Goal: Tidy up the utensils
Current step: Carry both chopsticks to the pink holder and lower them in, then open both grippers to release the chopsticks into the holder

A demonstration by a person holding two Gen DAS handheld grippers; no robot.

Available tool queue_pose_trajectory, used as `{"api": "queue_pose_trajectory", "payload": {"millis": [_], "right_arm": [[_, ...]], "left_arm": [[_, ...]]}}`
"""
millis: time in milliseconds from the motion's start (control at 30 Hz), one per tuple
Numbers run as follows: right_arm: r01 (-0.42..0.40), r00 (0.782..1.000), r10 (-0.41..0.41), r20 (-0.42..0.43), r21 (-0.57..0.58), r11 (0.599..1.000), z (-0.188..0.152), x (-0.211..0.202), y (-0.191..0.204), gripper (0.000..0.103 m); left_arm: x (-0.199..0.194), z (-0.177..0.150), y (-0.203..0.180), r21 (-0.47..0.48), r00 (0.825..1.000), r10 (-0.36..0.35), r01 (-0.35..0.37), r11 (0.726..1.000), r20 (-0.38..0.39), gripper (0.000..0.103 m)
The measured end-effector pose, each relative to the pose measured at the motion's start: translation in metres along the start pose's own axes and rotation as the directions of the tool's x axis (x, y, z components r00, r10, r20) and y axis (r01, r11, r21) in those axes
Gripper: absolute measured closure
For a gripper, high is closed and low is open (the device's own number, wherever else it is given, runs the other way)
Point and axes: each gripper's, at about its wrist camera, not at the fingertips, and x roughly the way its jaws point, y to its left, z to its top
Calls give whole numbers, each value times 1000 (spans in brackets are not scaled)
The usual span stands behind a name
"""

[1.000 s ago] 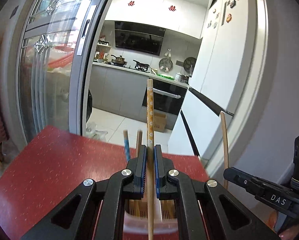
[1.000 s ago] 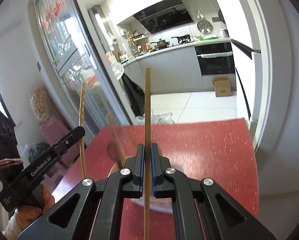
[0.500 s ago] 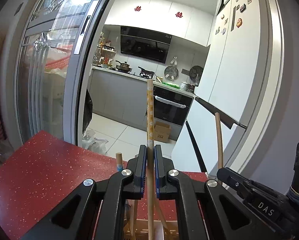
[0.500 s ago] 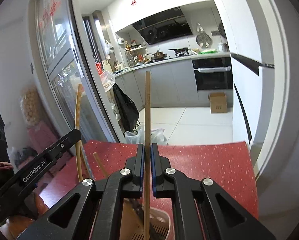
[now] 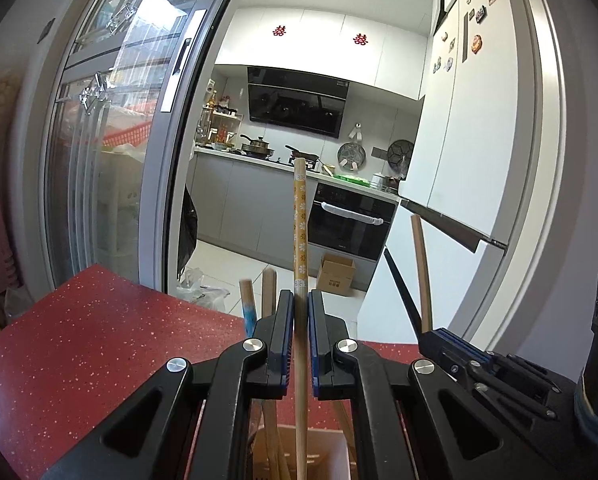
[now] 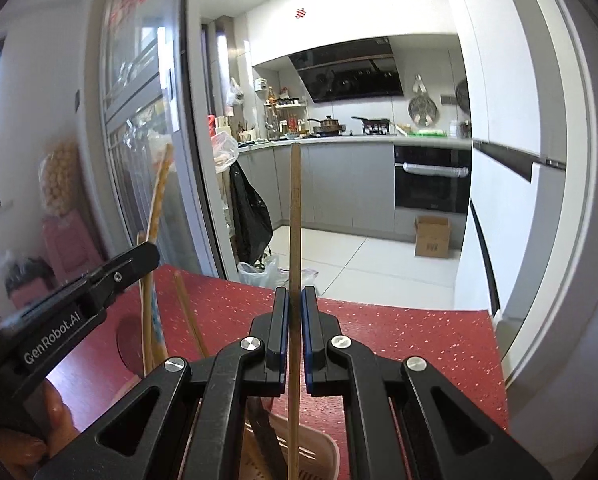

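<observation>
Chopsticks are standing upright in both clamped grippers: the left gripper [image 5: 301, 312] is pinching a flower-patterned chopstick [image 5: 299, 224], the right gripper [image 6: 295, 308] a plain wooden chopstick [image 6: 295, 216]. Their lower ends are reaching into a beige holder [image 6: 319, 452] on the red table [image 6: 399, 340], where other chopsticks [image 5: 255, 300] are leaning.

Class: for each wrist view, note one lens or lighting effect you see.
Left wrist view: fisheye bows the sliding door frame, and daylight glares off its glass. Right wrist view: the patterned chopstick at left is blurred, while the plain chopstick stays sharp.
</observation>
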Motion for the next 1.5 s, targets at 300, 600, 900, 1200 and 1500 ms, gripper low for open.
{"api": "queue_pose_trajectory", "payload": {"millis": [300,600,900,1200,1500], "right_arm": [[-5,1000,8,18,-140,990,-35,-19,28,97],[-29,999,23,-40,-137,990,-45,-25,32,96],[-51,992,42,-116,-72,996,-40,-27,24,90],[-67,983,72,-168,35,997,-40,-53,15,55],[-72,954,108,-280,137,988,-72,-92,15,38]], "left_arm": [[-16,-23,-4,75,999,43,-42,996,-22,67],[-25,-32,0,106,993,78,-69,992,-84,67],[-47,-36,5,110,984,104,-88,990,-143,67],[-81,-58,17,119,953,99,-67,991,-285,67],[-129,-102,42,110,883,144,-106,988,-446,67]]}}
